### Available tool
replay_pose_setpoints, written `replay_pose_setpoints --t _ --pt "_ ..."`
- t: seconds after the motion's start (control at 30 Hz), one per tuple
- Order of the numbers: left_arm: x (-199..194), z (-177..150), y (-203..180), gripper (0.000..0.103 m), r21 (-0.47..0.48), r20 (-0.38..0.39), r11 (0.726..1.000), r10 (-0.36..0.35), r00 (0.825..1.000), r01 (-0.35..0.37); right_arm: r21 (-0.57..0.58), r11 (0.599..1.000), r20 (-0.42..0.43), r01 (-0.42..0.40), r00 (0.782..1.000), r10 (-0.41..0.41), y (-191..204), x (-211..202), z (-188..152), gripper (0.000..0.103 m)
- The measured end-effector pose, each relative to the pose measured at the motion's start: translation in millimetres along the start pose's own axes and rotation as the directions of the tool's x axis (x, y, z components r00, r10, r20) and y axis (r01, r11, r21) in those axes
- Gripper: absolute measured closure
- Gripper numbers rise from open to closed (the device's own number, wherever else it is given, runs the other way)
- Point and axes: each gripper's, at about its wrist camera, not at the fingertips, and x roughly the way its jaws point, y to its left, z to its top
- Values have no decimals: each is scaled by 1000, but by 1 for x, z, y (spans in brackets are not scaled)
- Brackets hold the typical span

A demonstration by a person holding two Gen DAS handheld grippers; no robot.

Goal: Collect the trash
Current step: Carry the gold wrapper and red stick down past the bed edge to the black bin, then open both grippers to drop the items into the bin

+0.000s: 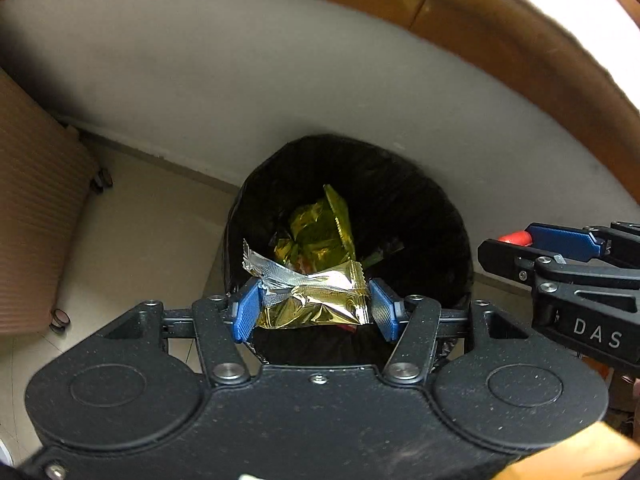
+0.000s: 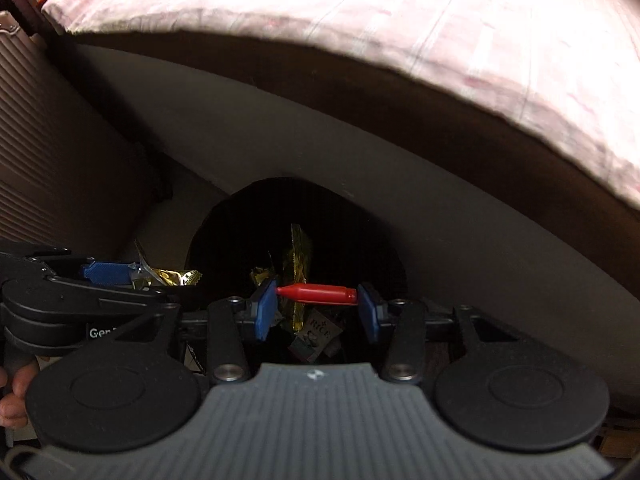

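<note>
My left gripper is shut on a gold and silver foil wrapper, held between its blue pads over the mouth of a bin lined with a black bag. More gold wrappers lie inside the bin. My right gripper is shut on a small red cap-like piece, pinched end to end between its pads above the same bin. In the left wrist view the right gripper shows at the right edge with the red piece. In the right wrist view the left gripper shows at the left with its wrapper.
The bin stands on a pale floor against a grey wall, under a brown ledge. A ribbed brown suitcase on wheels stands to the left. A pink-checked cloth hangs over the ledge. A printed packet lies in the bin.
</note>
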Motion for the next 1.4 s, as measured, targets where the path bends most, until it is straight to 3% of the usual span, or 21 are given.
replay_pose_setpoints --t 0.3,0.77,0.8,0.97,1.2,1.4 --pt "54 -1 1 47 -16 -37 1000 -15 999 14 -17 1000 -61 1 998 -2 -1 45 -5 52" --pt "134 -11 -1 45 -3 -78 1000 4 997 -5 55 998 -122 20 992 -13 -21 116 -20 48" --pt "135 -11 -1 43 -1 -76 1000 10 997 -10 59 998 -122 18 992 -11 -22 119 -20 43" --pt "136 -9 -4 24 -7 -65 999 48 997 -49 67 997 -104 24 994 -17 -23 120 -18 38" --pt "117 -4 -5 19 -7 -55 999 53 997 -54 57 998 -93 25 995 -20 -21 104 -12 32" --pt "71 -2 -9 19 5 8 998 61 998 -61 50 999 -59 7 998 -4 -16 70 -3 31"
